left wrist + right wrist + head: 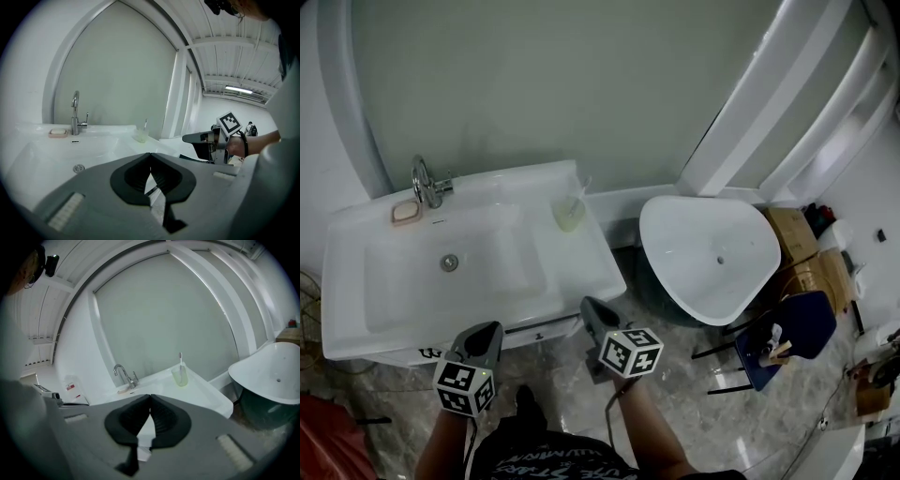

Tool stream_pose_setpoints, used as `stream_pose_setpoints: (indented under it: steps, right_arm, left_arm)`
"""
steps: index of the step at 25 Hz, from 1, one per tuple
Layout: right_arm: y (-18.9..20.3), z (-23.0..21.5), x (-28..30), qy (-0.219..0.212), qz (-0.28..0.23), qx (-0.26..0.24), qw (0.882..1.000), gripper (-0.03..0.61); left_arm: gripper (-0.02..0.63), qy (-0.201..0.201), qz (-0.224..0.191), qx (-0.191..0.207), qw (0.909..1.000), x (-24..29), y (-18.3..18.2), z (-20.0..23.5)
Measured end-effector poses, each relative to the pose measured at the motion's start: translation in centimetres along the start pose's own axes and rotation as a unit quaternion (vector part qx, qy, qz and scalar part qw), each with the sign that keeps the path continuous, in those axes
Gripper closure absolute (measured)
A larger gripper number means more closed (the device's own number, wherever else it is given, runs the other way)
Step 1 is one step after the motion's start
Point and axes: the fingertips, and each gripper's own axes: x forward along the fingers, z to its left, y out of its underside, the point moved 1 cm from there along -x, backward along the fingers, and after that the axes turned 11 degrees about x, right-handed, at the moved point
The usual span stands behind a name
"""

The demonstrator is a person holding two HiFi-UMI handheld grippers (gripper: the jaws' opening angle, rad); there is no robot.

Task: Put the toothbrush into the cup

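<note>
A pale green translucent cup [569, 215] stands on the back right corner of the white sink counter [591, 267]. A white toothbrush [579, 191] stands upright inside it. The cup [140, 135] and toothbrush [146, 123] are small and far off in the left gripper view, and the cup [179, 377] with the toothbrush [180, 359] also shows in the right gripper view. My left gripper [487, 331] and right gripper [589, 306] hover in front of the sink's near edge, well short of the cup. Both sets of jaws are shut with nothing between them, as seen on the left gripper [150, 154] and the right gripper [150, 397].
A chrome faucet [429, 183] and a pink soap dish [407, 213] sit at the sink's back left. A white freestanding bathtub [712, 253] stands to the right. Cardboard boxes [802, 246] and a dark chair [792, 333] lie farther right on the marble floor.
</note>
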Motion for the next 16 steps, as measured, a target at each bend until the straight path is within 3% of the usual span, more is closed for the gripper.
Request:
stream_pose_setpoints:
  steps: [16]
  right_arm:
    - [4.6, 0.5, -12.3, -0.031, 0.000, -0.004, 1.000, 0.574]
  left_arm:
    - [0.604, -0.013, -0.004, 0.012, 0.9998, -7.1, 2.0, -11.3]
